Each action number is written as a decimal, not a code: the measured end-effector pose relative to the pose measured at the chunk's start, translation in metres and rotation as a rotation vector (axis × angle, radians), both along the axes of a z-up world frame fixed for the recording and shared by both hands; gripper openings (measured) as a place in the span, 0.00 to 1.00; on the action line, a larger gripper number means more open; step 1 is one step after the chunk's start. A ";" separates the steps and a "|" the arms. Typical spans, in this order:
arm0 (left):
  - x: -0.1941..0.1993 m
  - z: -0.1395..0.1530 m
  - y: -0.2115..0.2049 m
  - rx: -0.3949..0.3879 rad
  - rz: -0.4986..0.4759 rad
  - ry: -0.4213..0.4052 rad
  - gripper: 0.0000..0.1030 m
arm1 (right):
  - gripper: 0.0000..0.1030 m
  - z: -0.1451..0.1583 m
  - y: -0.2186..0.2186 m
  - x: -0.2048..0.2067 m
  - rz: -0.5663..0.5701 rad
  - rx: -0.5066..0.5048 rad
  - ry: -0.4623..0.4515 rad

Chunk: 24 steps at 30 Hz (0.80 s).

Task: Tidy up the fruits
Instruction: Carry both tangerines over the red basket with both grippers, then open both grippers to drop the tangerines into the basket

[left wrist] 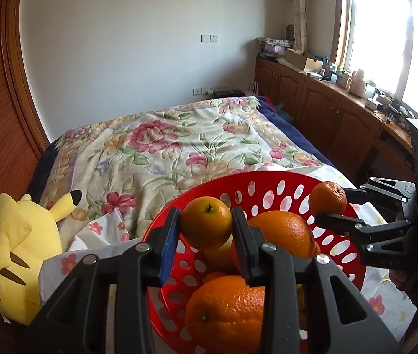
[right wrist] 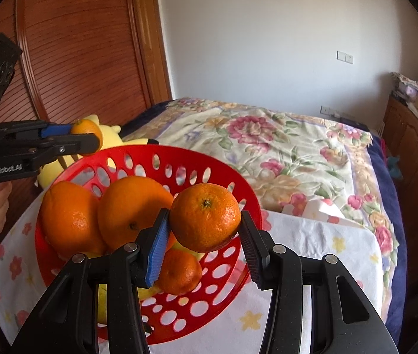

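Red basket (right wrist: pixel 247 197) rests on floral-clothed surface (right wrist: pixel 326 242) beside flowered bed (left wrist: pixel 179 135).

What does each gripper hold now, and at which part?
Left gripper clamps a small orange by its sides; right gripper clamps another small orange likewise.

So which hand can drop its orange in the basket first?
Probably the left. The left gripper holds its orange above the basket bowl, over the fruit inside. The right gripper holds its orange nearer the rim.
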<state>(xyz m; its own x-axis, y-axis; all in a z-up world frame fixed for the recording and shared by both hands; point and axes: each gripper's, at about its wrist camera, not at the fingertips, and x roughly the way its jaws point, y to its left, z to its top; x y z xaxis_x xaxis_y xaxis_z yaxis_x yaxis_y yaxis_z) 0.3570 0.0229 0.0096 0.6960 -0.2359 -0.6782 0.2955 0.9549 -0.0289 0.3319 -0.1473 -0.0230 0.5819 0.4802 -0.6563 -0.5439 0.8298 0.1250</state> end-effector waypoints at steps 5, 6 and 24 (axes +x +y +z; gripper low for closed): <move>0.001 -0.005 -0.003 0.003 -0.004 0.011 0.32 | 0.46 -0.005 0.002 -0.001 0.005 -0.011 -0.002; 0.001 -0.005 -0.003 0.002 -0.004 0.012 0.32 | 0.46 -0.005 0.002 -0.001 0.004 -0.011 -0.002; 0.004 -0.010 -0.003 -0.001 0.003 0.003 0.35 | 0.52 0.004 -0.003 -0.010 -0.009 0.018 -0.012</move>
<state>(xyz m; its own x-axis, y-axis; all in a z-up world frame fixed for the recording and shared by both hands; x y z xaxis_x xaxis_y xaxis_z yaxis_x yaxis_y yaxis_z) 0.3609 0.0199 0.0000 0.6950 -0.2345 -0.6797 0.2923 0.9558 -0.0308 0.3217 -0.1503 -0.0193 0.5944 0.4866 -0.6402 -0.5377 0.8325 0.1335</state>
